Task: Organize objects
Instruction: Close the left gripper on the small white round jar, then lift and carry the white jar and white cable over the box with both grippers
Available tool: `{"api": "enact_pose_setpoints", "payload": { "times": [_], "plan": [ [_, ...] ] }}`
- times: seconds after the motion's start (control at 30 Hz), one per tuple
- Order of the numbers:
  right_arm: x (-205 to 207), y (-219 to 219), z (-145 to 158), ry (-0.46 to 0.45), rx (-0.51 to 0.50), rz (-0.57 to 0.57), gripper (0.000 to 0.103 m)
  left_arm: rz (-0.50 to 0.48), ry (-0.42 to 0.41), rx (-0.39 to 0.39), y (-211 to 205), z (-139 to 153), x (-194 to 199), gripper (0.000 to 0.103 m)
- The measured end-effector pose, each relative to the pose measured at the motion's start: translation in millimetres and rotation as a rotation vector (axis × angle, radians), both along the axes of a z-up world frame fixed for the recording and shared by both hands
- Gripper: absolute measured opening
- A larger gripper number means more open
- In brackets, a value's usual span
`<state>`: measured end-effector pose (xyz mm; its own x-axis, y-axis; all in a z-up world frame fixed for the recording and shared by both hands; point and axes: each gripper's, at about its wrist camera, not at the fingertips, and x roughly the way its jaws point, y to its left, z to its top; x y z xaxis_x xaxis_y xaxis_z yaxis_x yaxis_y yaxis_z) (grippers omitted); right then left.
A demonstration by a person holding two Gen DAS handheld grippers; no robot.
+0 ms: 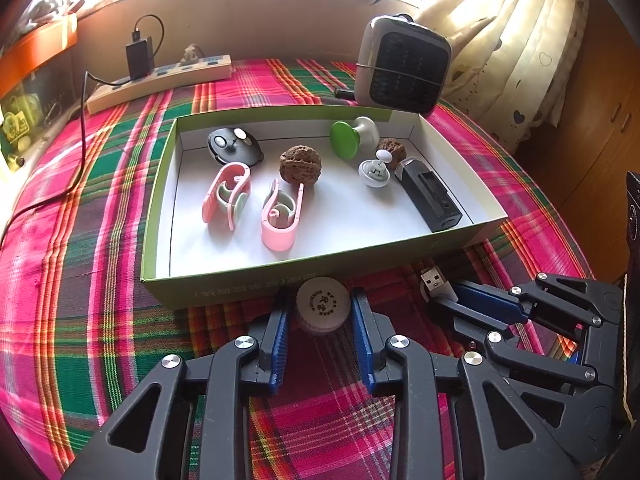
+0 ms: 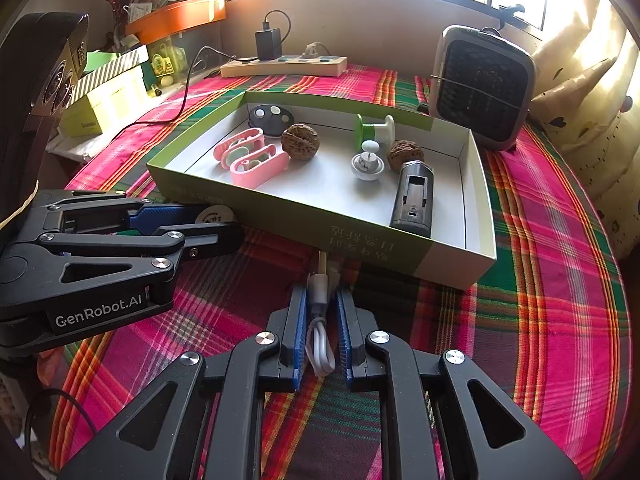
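Pinching noted: left gripper (image 1: 322,306) nearly closed on round white cap (image 1: 322,305), printed characters unreadable, just in front of green box (image 1: 256,284) wall. Right gripper (image 2: 322,294) pressed onto white USB cable (image 2: 320,336), also in front of box. "GenRobot.AI" read on gripper body; box-front writing illegible.

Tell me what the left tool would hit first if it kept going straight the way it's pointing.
Most likely the near wall of the green box. The left tool already has the round white cap between its pads, and the box wall stands right behind the cap, though how close is hard to judge.
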<state>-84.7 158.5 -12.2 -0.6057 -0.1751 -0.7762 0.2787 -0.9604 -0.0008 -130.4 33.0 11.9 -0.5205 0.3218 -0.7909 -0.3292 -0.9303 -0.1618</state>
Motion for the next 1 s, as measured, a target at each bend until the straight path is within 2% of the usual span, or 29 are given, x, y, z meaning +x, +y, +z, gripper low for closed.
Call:
{"api": "enact_pose_setpoints", "payload": {
  "times": [0.53,1.0],
  "plan": [
    [0,0,0,0.001,0.005,0.007,0.015,0.006,-0.002,0.008,-1,0,1,0.027],
    [4,1,11,0.023,-0.025,0.018,0.015,-0.006,0.025,0.037,-4,14,8,0.027]
  ]
}}
